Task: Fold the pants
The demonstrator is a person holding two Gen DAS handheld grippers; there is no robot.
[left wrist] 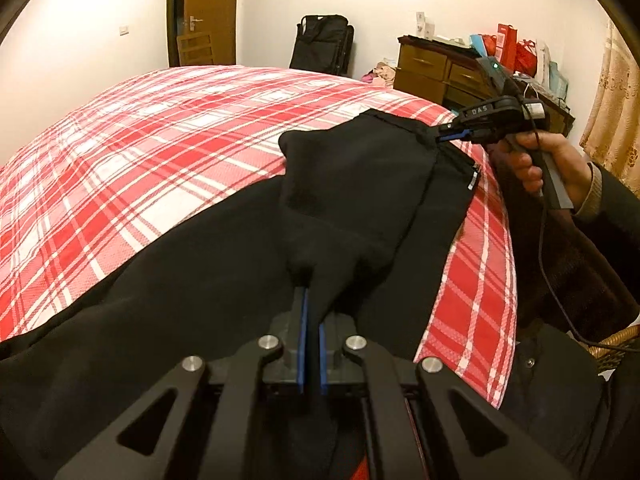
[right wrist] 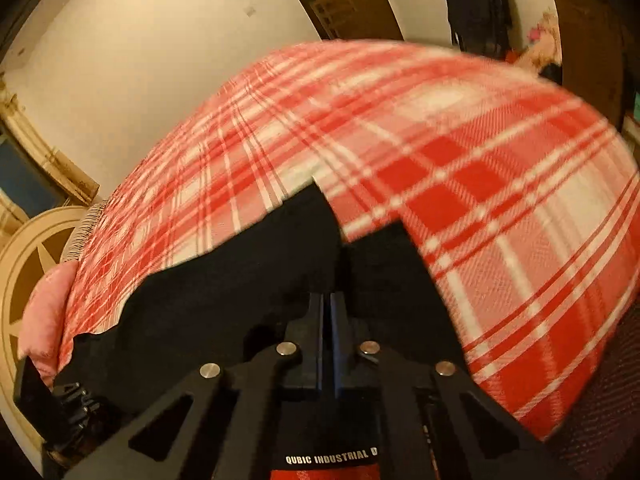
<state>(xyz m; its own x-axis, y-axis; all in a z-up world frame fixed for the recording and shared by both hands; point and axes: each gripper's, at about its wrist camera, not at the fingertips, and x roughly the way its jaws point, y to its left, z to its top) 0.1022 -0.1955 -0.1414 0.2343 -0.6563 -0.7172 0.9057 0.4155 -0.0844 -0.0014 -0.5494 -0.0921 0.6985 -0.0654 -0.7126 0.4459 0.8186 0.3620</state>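
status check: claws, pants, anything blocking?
Left claw shut on black pants. Right claw shut on their far edge. Pants part-lifted over plaid bedspread. Nothing in the fold path.

A home bedroom: a bed (left wrist: 160, 128) under red plaid, wooden door (left wrist: 208, 12) at twelve o'clock, cluttered dresser (left wrist: 432, 72) at two.
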